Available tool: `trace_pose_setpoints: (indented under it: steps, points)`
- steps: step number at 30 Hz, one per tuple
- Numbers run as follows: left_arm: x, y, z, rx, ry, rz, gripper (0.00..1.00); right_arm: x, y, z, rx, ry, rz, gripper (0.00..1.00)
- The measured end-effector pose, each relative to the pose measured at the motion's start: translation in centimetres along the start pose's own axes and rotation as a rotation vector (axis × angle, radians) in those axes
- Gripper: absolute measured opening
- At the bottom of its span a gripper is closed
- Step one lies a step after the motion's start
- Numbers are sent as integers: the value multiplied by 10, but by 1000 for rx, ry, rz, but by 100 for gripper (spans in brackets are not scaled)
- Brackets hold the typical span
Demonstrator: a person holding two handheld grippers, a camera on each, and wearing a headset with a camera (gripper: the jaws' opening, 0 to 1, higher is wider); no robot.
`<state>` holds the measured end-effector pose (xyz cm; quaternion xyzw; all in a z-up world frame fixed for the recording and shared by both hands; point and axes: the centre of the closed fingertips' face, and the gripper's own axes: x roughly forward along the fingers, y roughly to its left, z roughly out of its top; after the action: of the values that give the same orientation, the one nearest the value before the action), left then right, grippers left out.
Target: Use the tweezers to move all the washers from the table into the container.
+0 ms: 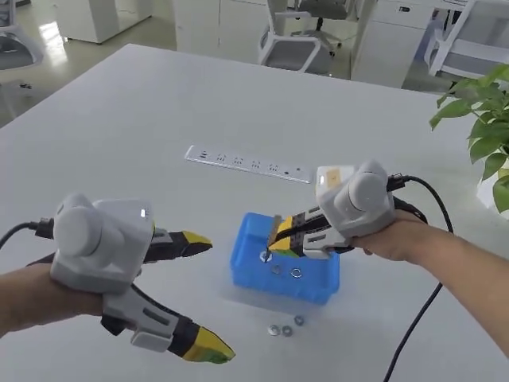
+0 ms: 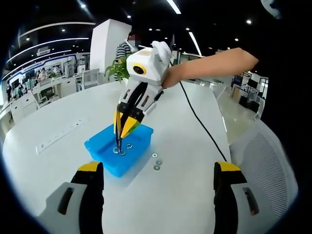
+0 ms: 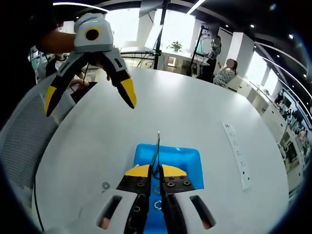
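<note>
Head view: white table (image 1: 159,111) bearing blue container (image 1: 248,239).
Left gripper (image 1: 215,296) beside container, jaws wide apart, holding nothing; right gripper (image 1: 276,243) above container, jaws clamped on tweezers (image 1: 266,253), tips pointing down inside; washers (image 1: 296,273) on container floor, three loose washers (image 1: 286,329) on table just beside it.

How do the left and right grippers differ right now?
The left gripper is wide open and holds nothing; the right gripper is shut on the tweezers. The left gripper hangs off to the side of the blue container; the right gripper is over it, with the tweezers pointing down toward the washers inside. Both have the same white body and black jaws with yellow tips.
</note>
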<state>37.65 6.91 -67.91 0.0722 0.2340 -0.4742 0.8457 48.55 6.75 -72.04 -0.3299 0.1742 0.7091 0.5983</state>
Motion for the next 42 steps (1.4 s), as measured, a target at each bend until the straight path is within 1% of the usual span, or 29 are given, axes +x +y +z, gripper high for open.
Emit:
trace_pose_setpoints:
  steps: [5,11,21,24,26,29,32,37,38,42]
  points:
    - [-1,5,1,0,-5,15,99,4,1,-6,17,6,5,7]
    - [-2,9,1,-5,-12,20,99,10,3,-13,36,11,11,7]
    - [-5,15,2,-17,-22,33,99,19,7,-20,52,23,34,7]
    - [-4,20,3,-39,-27,31,93,20,9,-21,51,30,39,7]
    - [-3,24,3,-30,-17,37,90,20,9,-23,55,32,40,7]
    - [-2,29,6,-18,-9,36,86,20,9,-23,59,29,38,7]
    - [2,32,9,0,9,20,85,19,9,-23,60,30,38,7]
    - [9,41,17,36,27,8,76,19,9,-23,61,28,37,7]
    - [11,44,18,55,34,9,74,19,9,-23,61,28,37,7]
    - [16,53,22,88,53,21,62,19,10,-23,52,31,40,7]
